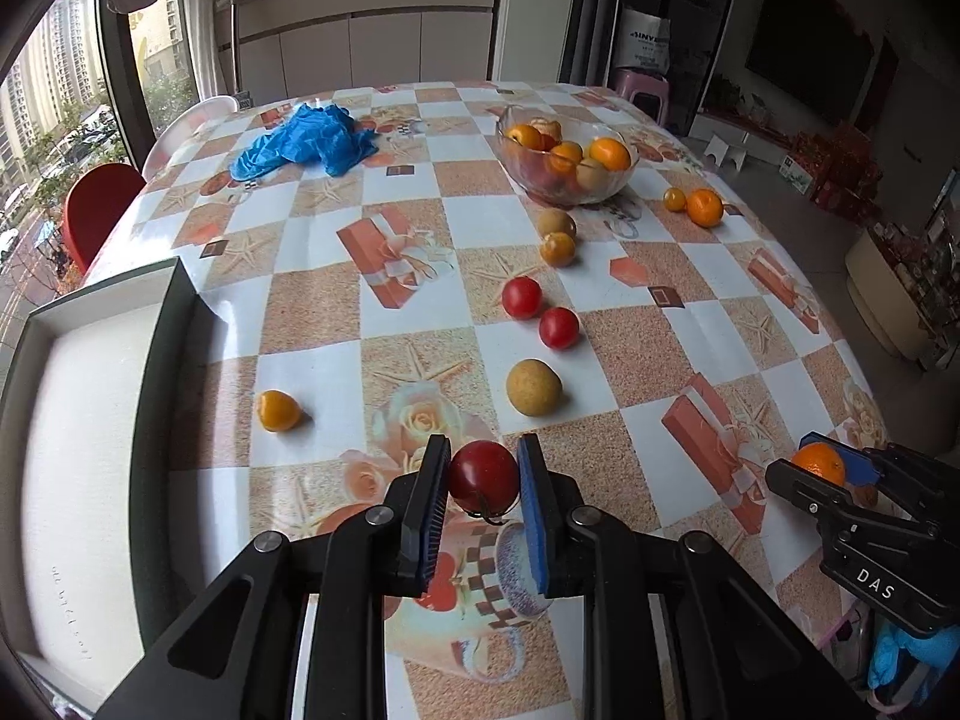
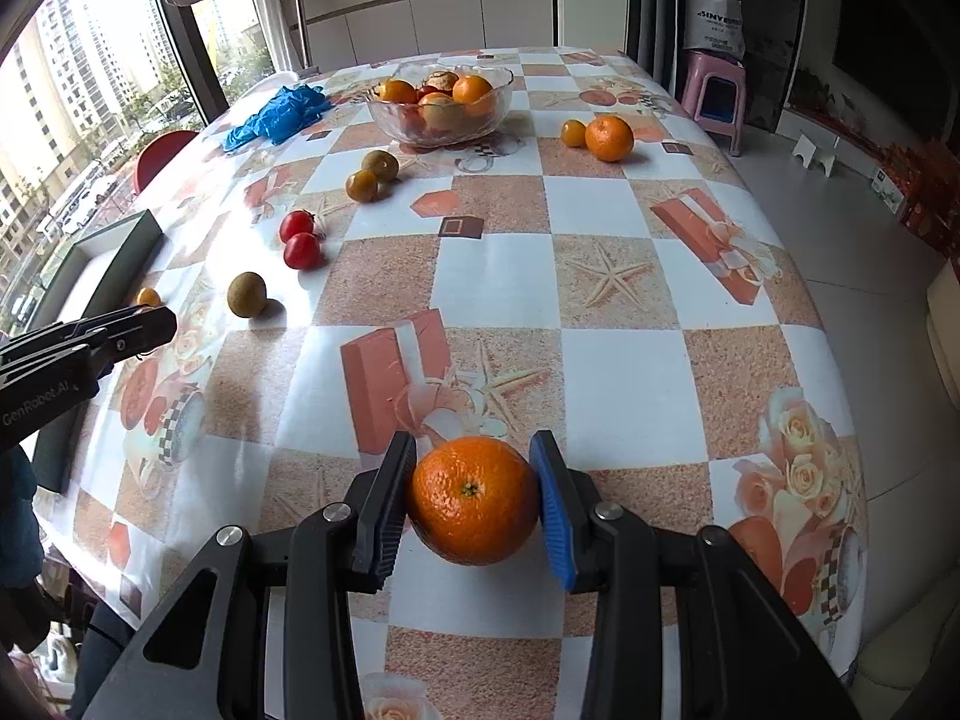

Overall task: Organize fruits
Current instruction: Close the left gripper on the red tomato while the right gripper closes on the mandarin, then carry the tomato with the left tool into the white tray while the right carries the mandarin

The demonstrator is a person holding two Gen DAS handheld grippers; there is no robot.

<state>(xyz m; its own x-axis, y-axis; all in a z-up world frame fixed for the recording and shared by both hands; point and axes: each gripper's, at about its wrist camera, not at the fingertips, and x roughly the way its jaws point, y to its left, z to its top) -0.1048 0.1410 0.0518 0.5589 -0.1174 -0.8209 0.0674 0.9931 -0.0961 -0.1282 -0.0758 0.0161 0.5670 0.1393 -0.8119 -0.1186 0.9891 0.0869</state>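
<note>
My left gripper [image 1: 483, 456] is shut on a red tomato [image 1: 483, 476], held just above the tablecloth. My right gripper [image 2: 474, 456] is shut on a large orange [image 2: 474, 499]; in the left wrist view the same orange [image 1: 818, 463] shows at the right edge. Loose on the table lie two red tomatoes [image 1: 522, 297] [image 1: 558, 327], a brownish-green fruit [image 1: 533, 387], a small yellow-orange fruit [image 1: 278, 410], a greenish pair [image 1: 557, 234] and an orange pair [image 1: 704, 207]. A glass bowl [image 1: 600, 192] at the far side holds several fruits.
An open box [image 1: 90, 420] with a white inside and dark rim sits at the table's left edge. Crumpled blue plastic [image 1: 306, 141] lies at the far left. A red chair [image 1: 99, 213] stands by the window, a pink stool [image 2: 717, 90] beyond the table.
</note>
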